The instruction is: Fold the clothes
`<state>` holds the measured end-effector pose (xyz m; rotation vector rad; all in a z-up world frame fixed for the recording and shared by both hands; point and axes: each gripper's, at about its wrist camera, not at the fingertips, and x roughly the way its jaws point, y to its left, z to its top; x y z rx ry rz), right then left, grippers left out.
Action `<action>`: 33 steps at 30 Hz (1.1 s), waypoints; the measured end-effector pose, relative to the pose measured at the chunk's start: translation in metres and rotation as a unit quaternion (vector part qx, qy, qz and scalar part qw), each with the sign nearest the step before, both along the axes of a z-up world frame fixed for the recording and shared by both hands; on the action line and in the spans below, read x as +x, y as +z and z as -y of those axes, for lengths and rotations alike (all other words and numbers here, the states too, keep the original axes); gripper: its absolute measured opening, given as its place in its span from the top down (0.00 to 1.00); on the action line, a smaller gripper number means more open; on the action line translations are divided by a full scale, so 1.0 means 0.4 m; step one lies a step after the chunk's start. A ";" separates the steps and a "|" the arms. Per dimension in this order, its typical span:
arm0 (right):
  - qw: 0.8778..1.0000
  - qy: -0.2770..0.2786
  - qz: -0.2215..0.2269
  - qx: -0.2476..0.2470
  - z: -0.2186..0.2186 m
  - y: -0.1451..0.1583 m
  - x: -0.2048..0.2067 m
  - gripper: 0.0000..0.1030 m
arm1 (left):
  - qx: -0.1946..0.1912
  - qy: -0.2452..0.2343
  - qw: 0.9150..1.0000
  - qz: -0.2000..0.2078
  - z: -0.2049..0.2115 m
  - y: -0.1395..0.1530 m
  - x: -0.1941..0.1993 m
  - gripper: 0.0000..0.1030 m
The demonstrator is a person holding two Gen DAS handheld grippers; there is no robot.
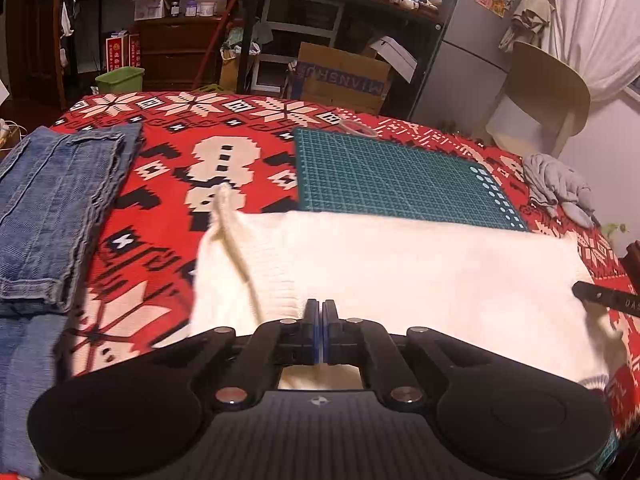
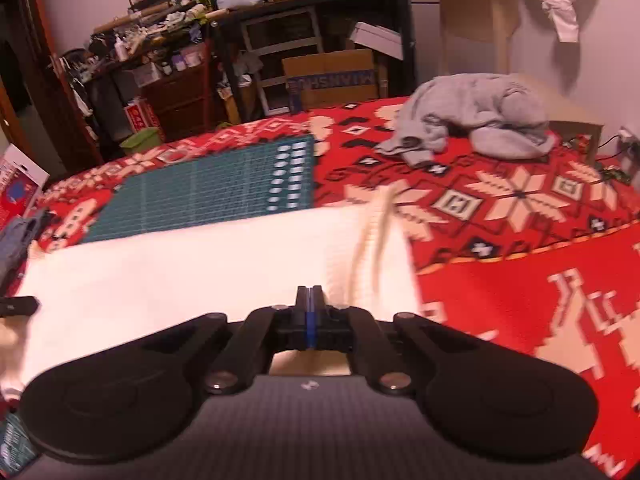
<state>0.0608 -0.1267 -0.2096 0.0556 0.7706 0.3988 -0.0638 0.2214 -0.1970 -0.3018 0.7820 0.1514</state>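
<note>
- Left wrist view: my left gripper [image 1: 320, 305] sits at 6 o'clock, its jaws pressed together with only a thin blue line between the pads. The white knit garment [image 1: 400, 280] spreads straight ahead of the tips and runs under them; I take the near edge to be pinched there, though the fold itself is hidden below the fingers.
- A loose cream strap [image 1: 234, 252] of the same garment trails from 10 o'clock of the tips down toward them.
- The garment lies on a red patterned blanket [image 1: 168, 184], its far edge overlapping a green cutting mat [image 1: 392, 176] at 12 o'clock.
- Folded jeans [image 1: 52, 208] rest at 9 o'clock, well apart from the white piece; a crumpled grey garment [image 1: 560, 188] lies at 2 o'clock.
- At 3 o'clock I see the tip of my right gripper [image 1: 600, 298] at the garment's right end.
- Right wrist view: my right gripper [image 2: 309, 294] is clenched just the same, the white garment [image 2: 200, 264] stretching from its tips off to 9 o'clock and passing beneath them.
- A blurred strap [image 2: 376, 240] rises at 1 o'clock.
- The grey heap [image 2: 480, 120] sits at 1 o'clock, far off, and the mat [image 2: 208, 196] at 11 o'clock.
</note>
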 end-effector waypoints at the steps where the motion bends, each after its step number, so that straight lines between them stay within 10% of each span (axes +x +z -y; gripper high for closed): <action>1: 1.000 0.001 -0.001 0.005 0.008 -0.002 0.004 1.00 | -0.002 0.000 1.000 0.001 -0.005 -0.001 -0.007 0.96; 18: 0.997 -0.037 -0.030 0.060 0.108 0.008 -0.021 0.97 | -0.004 0.041 0.999 -0.011 -0.062 0.014 -0.090 0.88; 33: 0.999 -0.027 -0.007 -0.035 0.043 -0.006 0.087 0.98 | -0.006 0.064 0.998 -0.020 -0.090 0.001 -0.052 0.88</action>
